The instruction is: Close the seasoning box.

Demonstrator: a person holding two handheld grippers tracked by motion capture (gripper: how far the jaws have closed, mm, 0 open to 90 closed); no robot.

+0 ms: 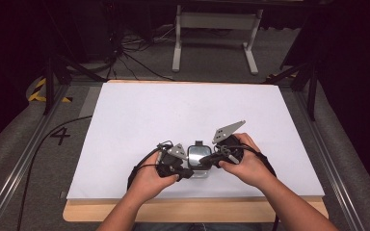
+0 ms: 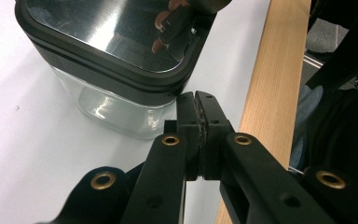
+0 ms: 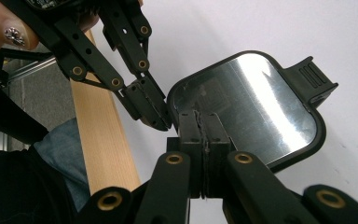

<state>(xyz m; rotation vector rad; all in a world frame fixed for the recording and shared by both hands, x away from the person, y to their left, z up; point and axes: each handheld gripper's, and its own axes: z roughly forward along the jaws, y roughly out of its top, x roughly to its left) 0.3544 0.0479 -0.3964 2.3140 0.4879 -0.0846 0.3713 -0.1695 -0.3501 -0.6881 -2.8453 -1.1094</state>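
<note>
I find the white table [image 1: 139, 115] bearing one object of concern, a square clear-walled container [image 2: 112, 109] with a black-rimmed, mirror-faced lid [image 3: 256, 109], standing near the table's wooden front edge [image 2: 270, 79] and directly between my two tools. The left gripper [image 2: 196, 95] has its jaws pressed flat together with nothing between them; their tips sit just beside the container's near corner, at the level of the lid's rim, and I cannot tell whether they touch it. The right gripper [image 3: 199, 116] is likewise fully closed and empty, its tips lying over the lid's near edge, with the left gripper's tips just to their left in that view. A ribbed black latch tab [image 3: 313, 77] projects from the lid on the side farthest from my right tool. I judge the step in hand to be bracing the container from both sides ahead of working its lid, which is still seated. The next move, in my assessment, calls for one tool to steady the body while the other reaches across to the tab. Through the clear wall I see nothing inside; the container appears empty, though reflections obscure part of it.
</note>
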